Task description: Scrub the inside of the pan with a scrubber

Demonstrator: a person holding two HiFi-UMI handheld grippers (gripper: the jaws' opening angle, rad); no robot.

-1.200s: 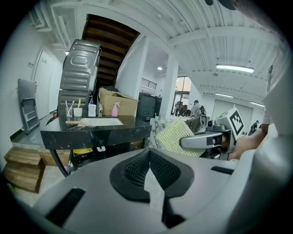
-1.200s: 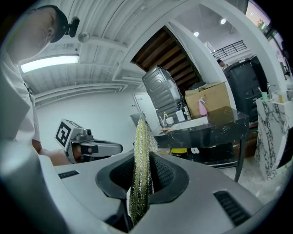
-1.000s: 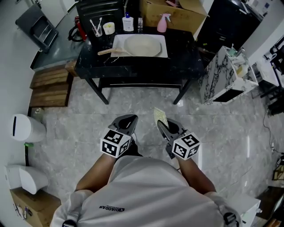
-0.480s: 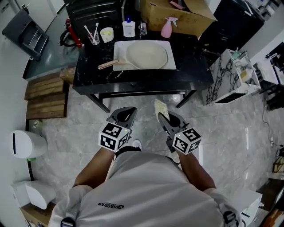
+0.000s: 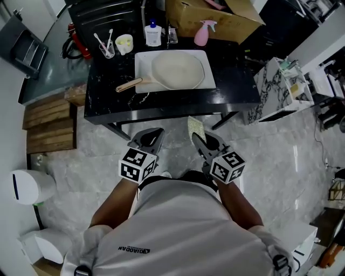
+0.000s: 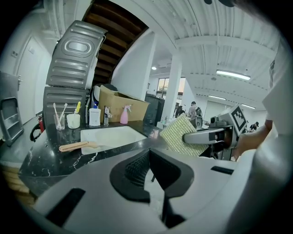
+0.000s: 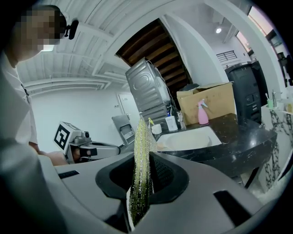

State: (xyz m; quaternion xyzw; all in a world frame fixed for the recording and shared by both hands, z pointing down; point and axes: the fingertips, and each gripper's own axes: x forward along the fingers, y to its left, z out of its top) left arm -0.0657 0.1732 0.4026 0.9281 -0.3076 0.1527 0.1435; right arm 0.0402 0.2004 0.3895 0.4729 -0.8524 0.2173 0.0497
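A pale pan (image 5: pixel 178 70) with a wooden handle (image 5: pixel 128 84) lies in a white tray (image 5: pixel 208 79) on the black table (image 5: pixel 237 86); the same pan (image 6: pixel 110 137) shows in the left gripper view, and the tray (image 7: pixel 192 137) in the right gripper view. My right gripper (image 5: pixel 198 141) is shut on a yellow-green scrubber (image 5: pixel 195 128), held upright between its jaws (image 7: pixel 141 169) over the floor, short of the table. My left gripper (image 5: pixel 149 141) is shut with nothing in it, level with the right one. The scrubber (image 6: pixel 183 137) is also seen from the left gripper.
At the table's back stand a cup of toothbrushes (image 5: pixel 107 49), a small cup (image 5: pixel 124 43), a white bottle (image 5: pixel 153 34), a pink spray bottle (image 5: pixel 202 33) and a cardboard box (image 5: pixel 215 16). A marbled cabinet (image 5: pixel 283 89) is on the right, wooden steps (image 5: pixel 48 124) on the left.
The table and pan have come closer in the head view as the person steps toward them. Both grippers keep their pose, the scrubber still clamped in the right one.
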